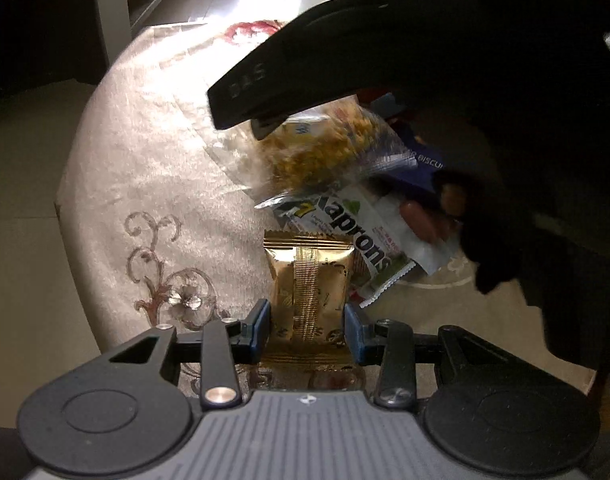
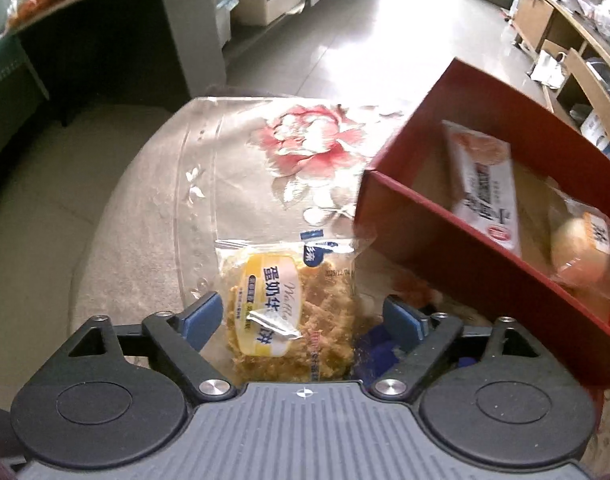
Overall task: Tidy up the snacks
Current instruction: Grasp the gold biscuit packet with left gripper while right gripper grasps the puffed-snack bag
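The right gripper point(image 2: 301, 316) points down at a clear-wrapped waffle cake packet point(image 2: 289, 304) with a yellow label, its blue pads point(image 2: 203, 314) standing apart on either side without touching it. The packet lies on a floral tablecloth point(image 2: 233, 168). To the right sits a red box point(image 2: 457, 240) holding 2 wrapped snacks point(image 2: 485, 188)

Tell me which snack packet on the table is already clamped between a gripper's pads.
The gold packet: the left gripper pads press on both its sides. The yellow-labelled waffle packet only lies between the open right gripper fingers.
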Tool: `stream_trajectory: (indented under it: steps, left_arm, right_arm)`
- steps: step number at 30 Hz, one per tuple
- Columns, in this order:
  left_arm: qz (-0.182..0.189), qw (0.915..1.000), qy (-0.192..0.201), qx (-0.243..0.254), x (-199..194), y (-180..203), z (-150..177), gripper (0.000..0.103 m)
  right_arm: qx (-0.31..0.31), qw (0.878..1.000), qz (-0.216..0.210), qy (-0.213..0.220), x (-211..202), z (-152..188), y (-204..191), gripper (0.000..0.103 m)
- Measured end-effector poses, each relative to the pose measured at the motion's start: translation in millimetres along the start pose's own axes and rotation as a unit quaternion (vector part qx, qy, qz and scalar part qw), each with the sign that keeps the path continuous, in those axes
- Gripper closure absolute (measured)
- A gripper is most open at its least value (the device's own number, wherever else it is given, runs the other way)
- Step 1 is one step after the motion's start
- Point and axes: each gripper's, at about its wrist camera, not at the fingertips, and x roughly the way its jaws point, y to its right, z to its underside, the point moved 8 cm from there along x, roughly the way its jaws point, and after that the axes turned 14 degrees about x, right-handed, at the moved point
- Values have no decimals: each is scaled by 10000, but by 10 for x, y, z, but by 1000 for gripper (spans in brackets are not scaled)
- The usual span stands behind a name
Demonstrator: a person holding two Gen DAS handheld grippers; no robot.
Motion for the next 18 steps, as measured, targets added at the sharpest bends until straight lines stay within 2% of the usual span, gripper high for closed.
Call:
stream_trajectory:
  steps: [5, 7, 10, 12, 14, 18]
  left_arm:
    - [-1, 10000, -47, -25, 39, -5, 15, 61]
    - [-24, 10000, -47, -16, 42, 12, 0, 61]
    - [-80, 10000, -27, 44, 49, 38, -9, 61]
    - [-84, 9999, 3, 120, 35, 87, -13, 61]
    - [-53, 9999, 15, 145, 23, 139, -7, 61]
    - [7, 9999, -29, 132, 36, 173, 1, 61]
  right_arm:
    - [-102, 9995, -53, -306, 170, 78, -68, 6]
    - [-111, 9992, -93, -364, 223, 133, -60, 8]
    - [-283, 9995, 86, -141, 170, 193, -39, 26]
    - [-271, 9995, 24, -126, 107, 213, 6, 44]
    - [-262, 9996, 98, -73, 43, 222, 83, 55]
    - [-213, 9997, 76, -43, -121, 282, 254, 61]
